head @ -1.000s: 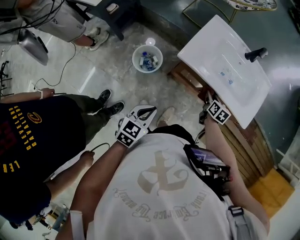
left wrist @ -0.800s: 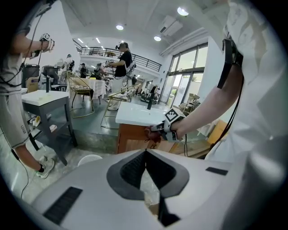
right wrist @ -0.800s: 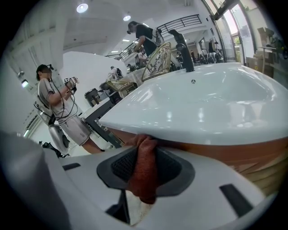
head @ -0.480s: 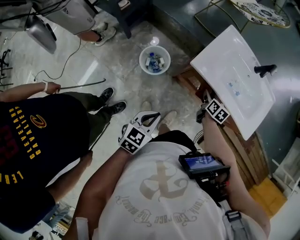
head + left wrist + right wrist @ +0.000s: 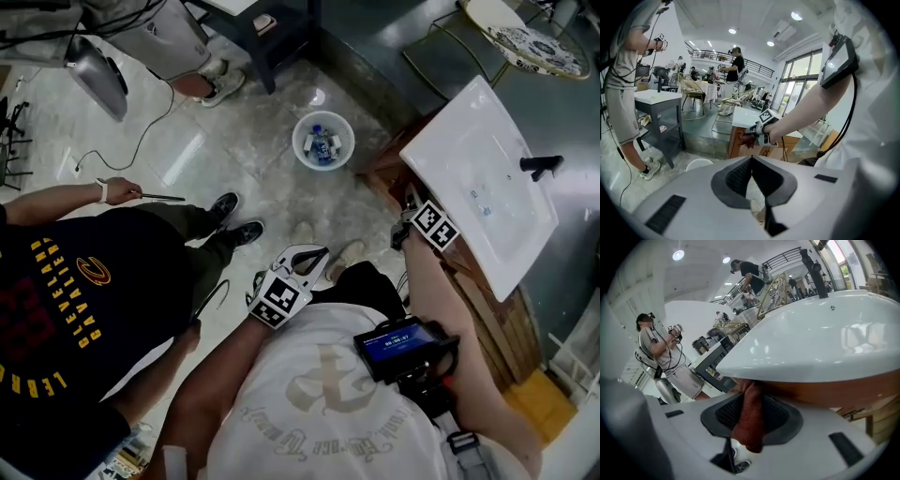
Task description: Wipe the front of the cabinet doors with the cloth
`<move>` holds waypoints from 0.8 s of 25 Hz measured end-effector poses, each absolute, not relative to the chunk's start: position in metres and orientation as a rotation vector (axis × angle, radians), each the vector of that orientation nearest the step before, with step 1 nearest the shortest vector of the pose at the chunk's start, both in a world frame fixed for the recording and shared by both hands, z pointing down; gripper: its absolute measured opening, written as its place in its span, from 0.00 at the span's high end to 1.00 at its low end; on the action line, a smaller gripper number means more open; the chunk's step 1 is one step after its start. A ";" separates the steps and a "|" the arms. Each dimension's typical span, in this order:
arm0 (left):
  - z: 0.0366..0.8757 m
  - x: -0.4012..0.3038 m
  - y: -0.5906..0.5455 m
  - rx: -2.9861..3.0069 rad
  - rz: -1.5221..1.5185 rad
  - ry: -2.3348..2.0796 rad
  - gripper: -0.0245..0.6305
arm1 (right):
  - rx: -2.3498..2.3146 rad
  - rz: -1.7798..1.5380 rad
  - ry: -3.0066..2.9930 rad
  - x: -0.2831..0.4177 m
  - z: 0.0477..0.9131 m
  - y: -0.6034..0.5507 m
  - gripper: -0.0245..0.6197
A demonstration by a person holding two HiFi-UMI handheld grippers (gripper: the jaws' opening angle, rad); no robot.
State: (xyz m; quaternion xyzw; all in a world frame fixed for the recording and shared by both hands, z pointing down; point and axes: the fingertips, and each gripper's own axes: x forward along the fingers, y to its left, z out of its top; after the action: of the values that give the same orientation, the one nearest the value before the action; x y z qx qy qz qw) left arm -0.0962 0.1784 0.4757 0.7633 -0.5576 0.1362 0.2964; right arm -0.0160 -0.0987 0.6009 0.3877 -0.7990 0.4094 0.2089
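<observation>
The cloth (image 5: 749, 425), a rust-red rag folded into a narrow strip, is clamped between the jaws of the right gripper (image 5: 752, 399). Its free end reaches up to the top edge of the wooden cabinet (image 5: 843, 390), just under the overhanging rim of the white basin (image 5: 820, 338). From where I stand it seems to touch the wood there, though I can't be sure. In the head view that gripper is out to the right, against the cabinet front below the basin's near-left corner.

The left gripper (image 5: 751, 158) hangs idle near the person's middle, jaws pressed together on nothing, well apart from the cabinet.

What worries me is how little rag shows past the jaws. If the hand presses in, I'd expect hard plastic to rub the door as well as the cloth, and that could mark it. The basin rim sits close above, so an upward stroke may knock into it. A sideways drag on a strip this thin might also pull it loose.

To the left, a bystander in a dark shirt (image 5: 66, 281) stands close, and a white waste bin (image 5: 323, 141) sits on the floor farther off.
</observation>
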 end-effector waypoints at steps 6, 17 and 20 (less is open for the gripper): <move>0.482 -0.104 0.175 2.051 0.389 -1.457 0.94 | 1.068 1.186 -2.253 -0.052 0.605 -0.108 0.77; 0.481 -0.104 0.184 2.060 0.402 -1.424 0.94 | 1.158 1.135 -2.153 -0.016 0.627 -0.102 0.77; 0.481 -0.103 0.186 2.080 0.401 -1.407 0.94 | 1.187 1.080 -2.116 0.011 0.634 -0.101 0.77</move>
State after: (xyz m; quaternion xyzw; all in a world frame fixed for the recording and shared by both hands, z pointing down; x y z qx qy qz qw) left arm -0.1029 0.1856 0.4812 0.7814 -0.5289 0.1505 0.2949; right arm 0.0110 -0.1006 0.6338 0.4338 -0.7733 0.3948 0.2407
